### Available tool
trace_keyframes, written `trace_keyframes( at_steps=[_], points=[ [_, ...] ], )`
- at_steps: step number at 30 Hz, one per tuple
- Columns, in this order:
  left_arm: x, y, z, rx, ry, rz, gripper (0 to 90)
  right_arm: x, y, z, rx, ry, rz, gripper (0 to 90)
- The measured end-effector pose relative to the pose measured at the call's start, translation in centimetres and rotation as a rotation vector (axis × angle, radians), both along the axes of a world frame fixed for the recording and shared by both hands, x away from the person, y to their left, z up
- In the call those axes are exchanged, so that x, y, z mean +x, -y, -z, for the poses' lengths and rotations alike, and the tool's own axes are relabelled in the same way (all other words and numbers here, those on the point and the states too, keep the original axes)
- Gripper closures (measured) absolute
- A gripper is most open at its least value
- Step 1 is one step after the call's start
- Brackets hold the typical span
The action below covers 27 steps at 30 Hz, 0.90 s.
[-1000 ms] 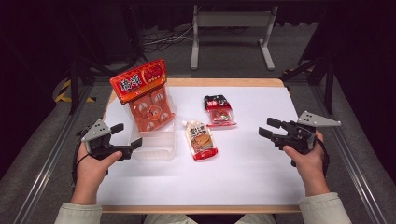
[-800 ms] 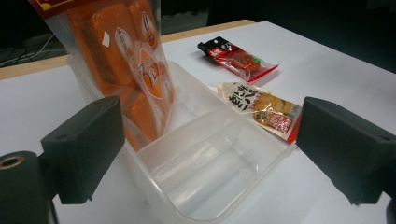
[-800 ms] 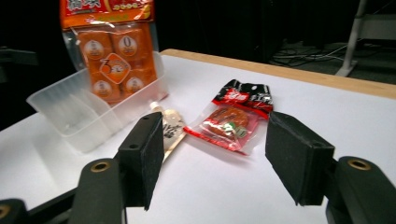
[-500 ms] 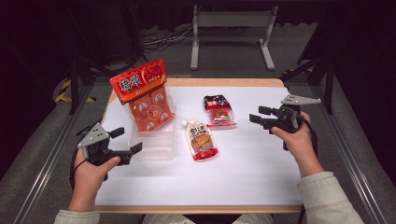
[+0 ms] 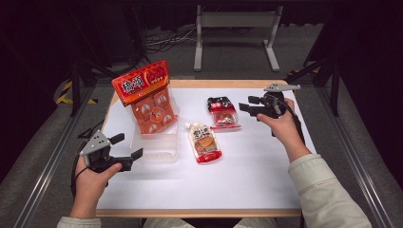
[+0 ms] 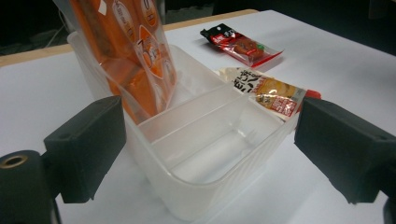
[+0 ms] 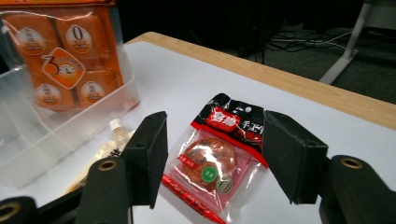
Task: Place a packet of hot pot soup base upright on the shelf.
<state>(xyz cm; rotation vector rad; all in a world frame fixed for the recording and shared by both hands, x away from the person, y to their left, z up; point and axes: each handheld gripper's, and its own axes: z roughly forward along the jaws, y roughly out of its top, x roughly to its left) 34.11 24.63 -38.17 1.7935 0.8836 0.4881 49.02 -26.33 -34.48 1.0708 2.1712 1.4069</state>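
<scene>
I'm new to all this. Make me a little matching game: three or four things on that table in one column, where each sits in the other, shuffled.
Things:
1. orange packet
2. red and black packet
3. spouted pouch
4. left claw

Places:
A. lying flat between the clear tub and the red and black packet
B. standing in the clear tub
C. open, at the tub's near end
D. lying just ahead of the right claw

Pairs: 1-B, 2-D, 3-A, 4-C

orange bag (image 7: 65, 60): "0", "3" (rest illegible) | red-black packet (image 7: 219, 154): unreadable
</scene>
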Motion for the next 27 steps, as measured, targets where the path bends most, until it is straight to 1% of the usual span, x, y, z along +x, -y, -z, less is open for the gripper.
trace_keyframes(
  at_steps=[1, 2, 3, 6, 7, 9, 12, 13, 15, 17, 19, 21, 24, 26, 27],
  points=[
    [0.0, 0.0, 0.0, 0.0, 0.0, 0.0, 9.8, 0.0, 0.0, 0.0, 0.0, 0.0, 0.0, 42.0],
    [-0.2, -0.2, 0.1, 0.0, 0.022, -0.007, 9.8, 0.3, -0.1, 0.1, -0.007, 0.019, 0.002, 41.8],
    [-0.4, -0.3, 0.3, -0.009, 0.02, -0.002, 9.7, 0.7, -0.4, 0.2, -0.011, 0.026, 0.008, 41.8],
    [-0.8, -0.5, 0.8, -0.02, 0.005, 0.019, 9.5, 1.5, -1.0, 0.5, -0.008, 0.006, 0.001, 41.1],
    [-0.9, -0.5, 1.0, -0.02, -0.003, 0.02, 9.5, 1.8, -1.3, 0.6, -0.019, 0.009, 0.001, 40.6],
    [-1.0, -0.7, 1.1, -0.017, -0.004, 0.022, 9.3, 2.3, -1.9, 1.0, -0.031, 0.019, 0.006, 39.6],
    [-1.1, -0.9, 1.3, -0.041, -0.011, 0.019, 8.6, 3.1, -2.8, 1.6, -0.026, 0.027, 0.011, 39.1],
    [-1.1, -1.0, 1.3, -0.045, -0.009, 0.017, 8.0, 3.4, -3.1, 1.8, -0.024, 0.017, 0.015, 39.1],
    [-1.3, -1.0, 1.4, -0.04, -0.012, 0.022, 6.3, 3.9, -3.7, 2.0, -0.035, 0.015, 0.013, 39.1],
    [-1.4, -1.0, 1.5, -0.042, -0.01, 0.04, 6.2, 4.3, -4.1, 2.2, -0.044, 0.011, 0.013, 38.4],
    [-1.5, -1.0, 1.6, -0.031, -0.027, 0.051, 6.2, 4.8, -4.5, 2.3, -0.052, 0.003, 0.012, 37.2],
    [-1.6, -1.3, 1.6, -0.039, -0.034, 0.054, 5.9, 5.2, -4.6, 2.4, -0.031, 0.009, 0.025, 35.4],
    [-1.7, -1.6, 1.5, -0.056, -0.032, 0.046, 5.4, 5.8, -4.7, 2.6, -0.026, 0.0, 0.028, 34.1],
    [-1.7, -1.7, 1.5, -0.058, -0.03, 0.046, 5.5, 6.1, -4.7, 2.7, -0.028, 0.003, 0.027, 33.9],
    [-1.7, -1.6, 1.5, -0.056, -0.027, 0.048, 5.5, 6.4, -4.6, 2.9, -0.02, -0.002, 0.027, 33.9]
  ],
)
